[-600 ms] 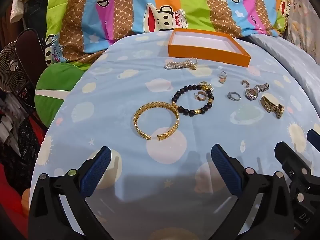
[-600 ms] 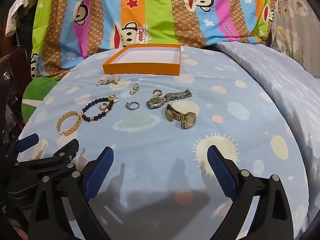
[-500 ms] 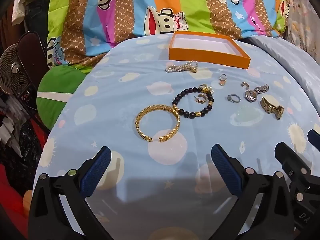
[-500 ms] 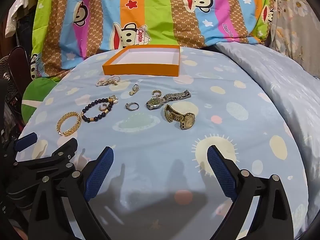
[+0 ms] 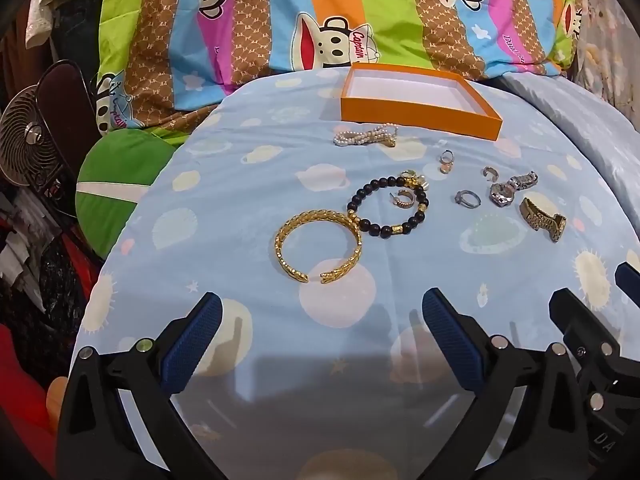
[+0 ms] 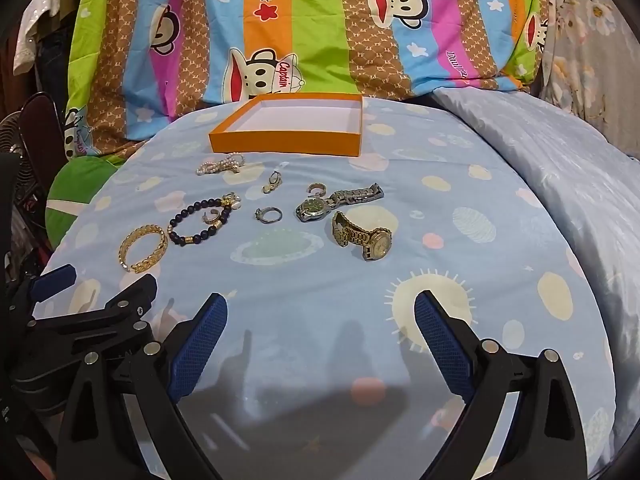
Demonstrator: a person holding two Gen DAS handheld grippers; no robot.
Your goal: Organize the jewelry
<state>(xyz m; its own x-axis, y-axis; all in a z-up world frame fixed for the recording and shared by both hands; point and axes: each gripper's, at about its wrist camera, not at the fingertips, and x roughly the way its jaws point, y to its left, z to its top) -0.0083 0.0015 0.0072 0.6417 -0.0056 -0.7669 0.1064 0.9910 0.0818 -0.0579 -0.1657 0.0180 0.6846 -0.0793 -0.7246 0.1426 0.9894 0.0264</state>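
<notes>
An empty orange box (image 5: 416,106) (image 6: 292,130) sits at the far side of the blue sheet. In front of it lie a pearl piece (image 5: 366,136) (image 6: 220,166), a gold cuff bracelet (image 5: 318,246) (image 6: 142,248), a black bead bracelet (image 5: 386,208) (image 6: 200,222), several small rings and earrings (image 5: 468,199) (image 6: 269,214), a silver watch (image 5: 510,190) (image 6: 336,202) and a gold watch (image 5: 542,218) (image 6: 362,236). My left gripper (image 5: 320,344) is open and empty, just short of the gold cuff. My right gripper (image 6: 320,340) is open and empty, short of the gold watch.
A striped cartoon-monkey quilt (image 5: 320,12) (image 6: 320,28) rises behind the box. A green cushion (image 5: 116,184) and a small fan (image 5: 24,140) stand off the bed's left edge. A grey-blue pillow (image 6: 560,184) lies at the right.
Both views have drifted slightly; the jewelry sits a little lower and nearer in the frames. Both grippers stay open and nothing has been touched.
</notes>
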